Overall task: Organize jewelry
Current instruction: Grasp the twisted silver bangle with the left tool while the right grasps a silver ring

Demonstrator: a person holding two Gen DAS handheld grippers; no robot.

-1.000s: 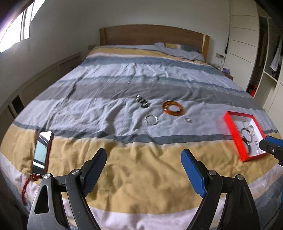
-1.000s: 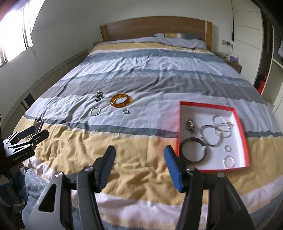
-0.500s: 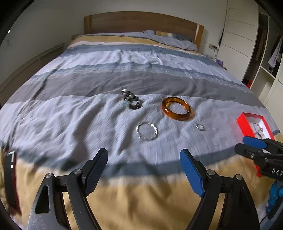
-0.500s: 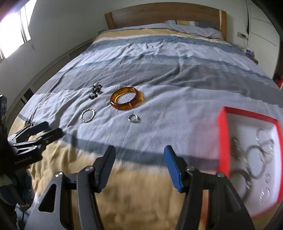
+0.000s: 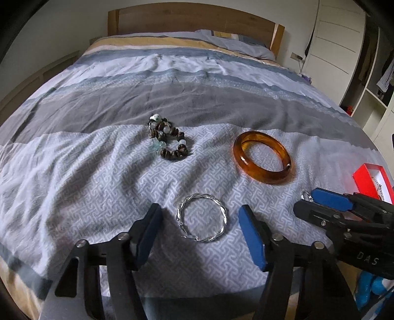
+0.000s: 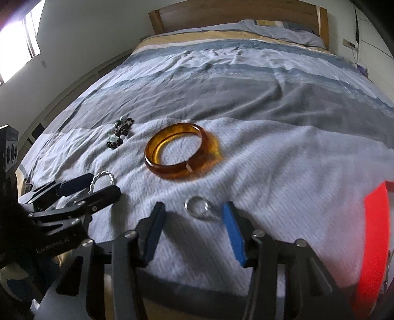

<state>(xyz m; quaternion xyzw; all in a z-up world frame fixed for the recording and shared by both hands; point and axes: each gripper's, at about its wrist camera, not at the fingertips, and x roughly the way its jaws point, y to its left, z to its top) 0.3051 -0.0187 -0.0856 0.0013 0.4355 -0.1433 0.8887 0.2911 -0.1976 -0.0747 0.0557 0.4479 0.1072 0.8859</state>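
Note:
On the patterned bedspread lies a twisted silver bangle [image 5: 222, 211], flat between the fingers of my left gripper [image 5: 199, 211]. Its jaws are closing, and the pads stand clear of the bangle on both sides. A small silver ring [image 6: 189, 208] lies between the fingers of my right gripper [image 6: 194, 207], whose jaws are also closing without touching it. Farther up the bed are an amber bangle [image 5: 263, 176] and a dark beaded bracelet [image 5: 170, 141]. The right gripper [image 5: 305, 200] shows at the right of the left wrist view. The left gripper [image 6: 106, 183] shows at the left of the right wrist view.
A red box [image 5: 364, 177] with white lining and jewelry inside sits on the bed to the right [image 6: 374, 233]. The striped bedspread runs back to a wooden headboard [image 5: 192, 19]. White wardrobes [image 5: 344, 44] stand along the right wall.
Both grippers have moved forward and down over the bed, onto the silver bangle and the small ring. Both pairs of jaws have narrowed. The phone and most of the red box have left view.

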